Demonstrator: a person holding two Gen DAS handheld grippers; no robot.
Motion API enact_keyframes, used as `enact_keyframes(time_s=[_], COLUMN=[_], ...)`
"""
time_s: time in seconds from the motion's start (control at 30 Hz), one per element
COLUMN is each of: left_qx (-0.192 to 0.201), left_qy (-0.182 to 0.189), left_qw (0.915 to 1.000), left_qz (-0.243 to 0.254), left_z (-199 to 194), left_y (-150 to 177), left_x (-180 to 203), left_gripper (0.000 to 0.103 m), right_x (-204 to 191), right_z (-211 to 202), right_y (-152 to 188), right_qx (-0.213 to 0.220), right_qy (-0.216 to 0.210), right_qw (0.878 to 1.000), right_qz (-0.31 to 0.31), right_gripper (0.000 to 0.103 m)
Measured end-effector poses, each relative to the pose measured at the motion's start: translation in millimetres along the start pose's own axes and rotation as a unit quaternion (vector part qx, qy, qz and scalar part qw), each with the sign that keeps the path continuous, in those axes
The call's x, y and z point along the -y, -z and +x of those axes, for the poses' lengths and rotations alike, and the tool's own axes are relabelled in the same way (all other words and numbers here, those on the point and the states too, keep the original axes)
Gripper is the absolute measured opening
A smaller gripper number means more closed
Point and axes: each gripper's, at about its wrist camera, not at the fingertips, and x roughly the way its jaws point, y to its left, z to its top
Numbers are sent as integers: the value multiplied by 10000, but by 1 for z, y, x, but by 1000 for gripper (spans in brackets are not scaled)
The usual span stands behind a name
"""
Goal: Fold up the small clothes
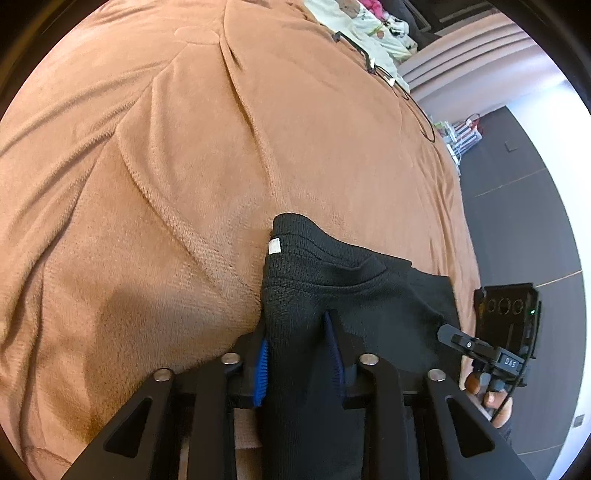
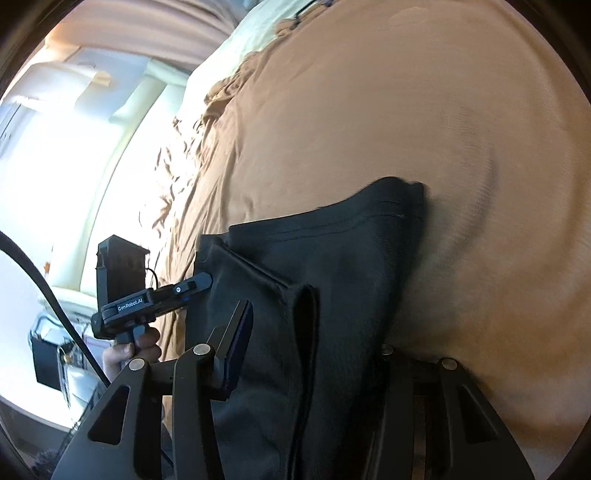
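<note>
While both tongs carry it, the brown blanket (image 1: pixel 184 166) fills nearly all of each view, w/ a pile of pale printed clothes (image 1: pixel 365 33) at its far edge and a thin black cable (image 1: pixel 417 107) trailing nr them. Next in size: the black knit garment (image 1: pixel 332 280), draped across the near part of the blanket, ribbed band up, small white tag (image 1: pixel 274 246) on that band. It looks part-lifted, one end running into each tool.

Left gripper (image 1: pixel 299 354): jaws closed to a narrow gap w/ a thick bunch of the knit pinched between the blue pads (image 1: pixel 260 373). Right gripper (image 2: pixel 314 354): a folded edge of the same garment sits between its fingers; one pad shows pressed at the cloth, the other is hidden behind fabric, so how tightly it's closed I can't tell.

Step, prob: mid-fold, carrying one edge over. Next move likely needs both hands travelling together, keeping the edge taut and level, then lowering it square onto the lower layer before letting go.
</note>
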Motion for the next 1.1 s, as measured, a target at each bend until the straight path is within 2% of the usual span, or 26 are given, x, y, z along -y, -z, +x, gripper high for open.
enact_keyframes(time_s=[0.03,0.07,0.1,0.17,0.2,0.33,0.63,1.1], left_qx=[11,30,38,60,80,189,473,1035], left_qy=[-23,-15,1,75,85,152,463,965], left_qw=[10000,10000,10000,9999,9998,9997,9976,9881], left_qz=[15,-1,-33,-126,-132,4,225,604], left_z=[0,-1,-2,-4,-5,-19,-71,-164], left_y=[0,0,1,0,0,4,15,60], left_x=[1,0,-2,-4,-4,3,25,73], left_gripper=[20,15,13,9,7,4,4,4], right_x=[-3,-5,-8,-11,-17,-46,-105,-186], right_z=[2,4,5,5,6,-4,-30,-108], right_y=[-1,-2,-2,-2,-3,4,35,122], right_qx=[-18,-19,-30,-32,10,193,514,1233], right_qy=[64,164,303,607,662,866,1174,1428], right_qw=[10000,9998,9995,9980,9976,9938,9844,9675], right_qz=[-64,-106,-131,-180,-223,-665,-1203,-1687], right_gripper=[43,35,22,11,10,8,8,8])
